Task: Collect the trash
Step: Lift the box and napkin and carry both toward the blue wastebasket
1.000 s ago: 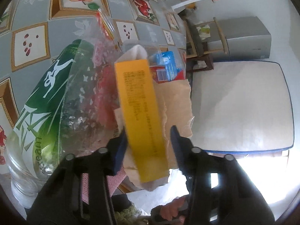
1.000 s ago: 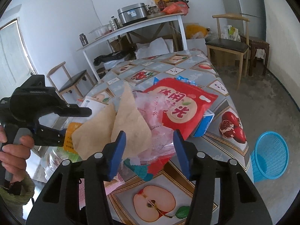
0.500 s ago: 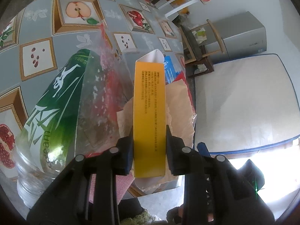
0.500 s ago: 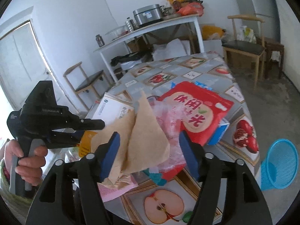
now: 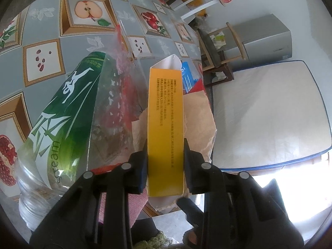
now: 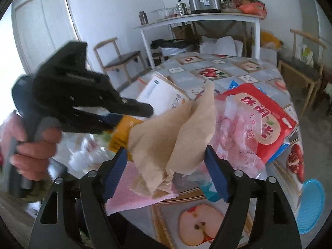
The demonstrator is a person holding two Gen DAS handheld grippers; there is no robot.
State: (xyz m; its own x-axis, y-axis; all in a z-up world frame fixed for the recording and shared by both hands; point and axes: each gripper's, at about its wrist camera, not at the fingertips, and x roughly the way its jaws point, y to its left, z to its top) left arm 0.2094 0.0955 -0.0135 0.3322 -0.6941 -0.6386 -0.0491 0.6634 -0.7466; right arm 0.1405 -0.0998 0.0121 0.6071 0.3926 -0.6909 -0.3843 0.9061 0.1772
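1. Far left, the bottle (image 5: 62, 112) lies on its side at the near edge of the table (image 5: 41, 20). It touches the clear bag (image 5: 112, 108) beside it; if the pile is tugged, the bottle could roll off.

2. The clear bag leans against the box (image 5: 166, 124). Lifting the box may drag the bag along and spill it.

3. The left gripper (image 5: 165, 166) is clamped on the box by its narrow sides, near the bottom end; its jaws have just closed in on it. The box is tall, light card with its top flap open, so a hard squeeze could crush it and a tilt could let it pivot out of the pads.

4. The brown paper (image 6: 176, 132) lies crumpled against the box, between the jaws of the right gripper (image 6: 166, 172). Those jaws stand wide apart and have just been opening; the pads do not press the paper. If they close now they may catch only a loose fold, or nip the pink sheet (image 6: 132, 186) under it as well.

5. The red packet (image 6: 267, 120) rests on the heap to the right and could slide off.

6. The blue basket (image 6: 311, 205), on the floor far right, is well apart from the pile, so a weak grip could drop things on the way.
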